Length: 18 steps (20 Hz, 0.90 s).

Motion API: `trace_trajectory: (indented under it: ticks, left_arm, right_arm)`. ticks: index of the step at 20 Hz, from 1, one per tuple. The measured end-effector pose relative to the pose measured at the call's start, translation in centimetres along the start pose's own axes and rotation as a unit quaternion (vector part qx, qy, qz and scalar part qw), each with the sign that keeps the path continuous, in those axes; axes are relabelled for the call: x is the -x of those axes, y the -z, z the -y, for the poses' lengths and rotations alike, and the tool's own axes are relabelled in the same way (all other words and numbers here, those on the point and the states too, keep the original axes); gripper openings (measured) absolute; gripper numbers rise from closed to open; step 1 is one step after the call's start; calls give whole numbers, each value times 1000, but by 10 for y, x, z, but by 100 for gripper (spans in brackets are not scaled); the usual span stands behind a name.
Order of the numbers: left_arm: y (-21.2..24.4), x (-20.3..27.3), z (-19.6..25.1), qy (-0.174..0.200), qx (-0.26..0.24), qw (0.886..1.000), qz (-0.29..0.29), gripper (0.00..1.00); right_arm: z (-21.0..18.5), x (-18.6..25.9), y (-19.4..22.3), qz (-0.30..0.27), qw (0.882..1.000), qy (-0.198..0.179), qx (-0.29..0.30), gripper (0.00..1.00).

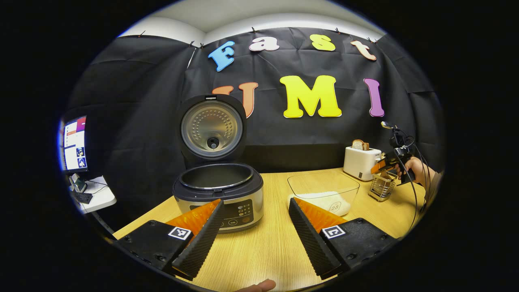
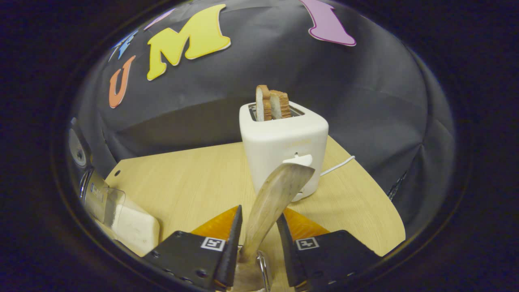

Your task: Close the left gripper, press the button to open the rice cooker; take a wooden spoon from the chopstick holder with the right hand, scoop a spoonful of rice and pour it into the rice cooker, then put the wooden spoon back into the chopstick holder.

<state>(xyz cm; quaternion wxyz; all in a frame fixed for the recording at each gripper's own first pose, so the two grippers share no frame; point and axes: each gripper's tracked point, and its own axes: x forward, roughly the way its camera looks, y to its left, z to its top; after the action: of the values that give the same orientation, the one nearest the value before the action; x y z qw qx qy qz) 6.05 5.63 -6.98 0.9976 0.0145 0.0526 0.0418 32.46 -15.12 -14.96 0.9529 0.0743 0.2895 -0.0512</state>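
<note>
Wooden desk (image 1: 267, 247) carries everything, and on it the rice cooker (image 1: 218, 194) near the left edge already stands with its lid (image 1: 211, 129) up — so the button step looks done and you are on fetching the spoon. Your left gripper (image 1: 255, 235) hangs with its fingers wide apart, holding nothing, in front of the cooker. Right of the cooker sits the clear bowl of rice (image 1: 323, 194), and the white toaster (image 2: 284, 142) with its bread slices (image 2: 272, 104) stands toward the back right corner. Beside the toaster is the wire chopstick holder (image 1: 382, 186), where your right gripper (image 2: 257, 231) flanks the wooden spoon (image 2: 272, 198). Its fingers sit close either side of the handle — whether they press it yet I cannot tell. Next, clamp firmly and lift straight up; the toaster just behind and the holder's rim are what could snag.
</note>
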Motion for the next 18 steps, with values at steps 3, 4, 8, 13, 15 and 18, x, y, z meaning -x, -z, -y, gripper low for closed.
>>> trace_trajectory:
  ticks: [3, 4, 8, 13, 15, 18]
  left_arm:
    - [1, 0, 1, 1, 1, 1000, -3, 100]
    - [1, 0, 1, 1, 1, 1000, -3, 100]
    - [1, 0, 2, 2, -2, 1000, -4, 100]
    - [1, 2, 0, 0, -4, 1000, -4, 100]
    - [-1, 3, 0, 1, -4, 1000, -3, 100]
    - [-3, 5, -7, -8, -12, 1000, -3, 100]
  right_arm:
    - [0, 1, 3, -4, 1000, 0, 5, 43]
    - [-3, 1, 4, -6, 1000, 0, 2, 33]
    - [-6, 5, 3, -2, 1000, -18, -18, 22]
    - [-14, 17, -1, 12, 999, -38, -21, 12]
    - [-17, 22, -2, 16, 999, -30, -12, 12]
    - [-21, 34, -9, 31, 999, -29, -11, 14]
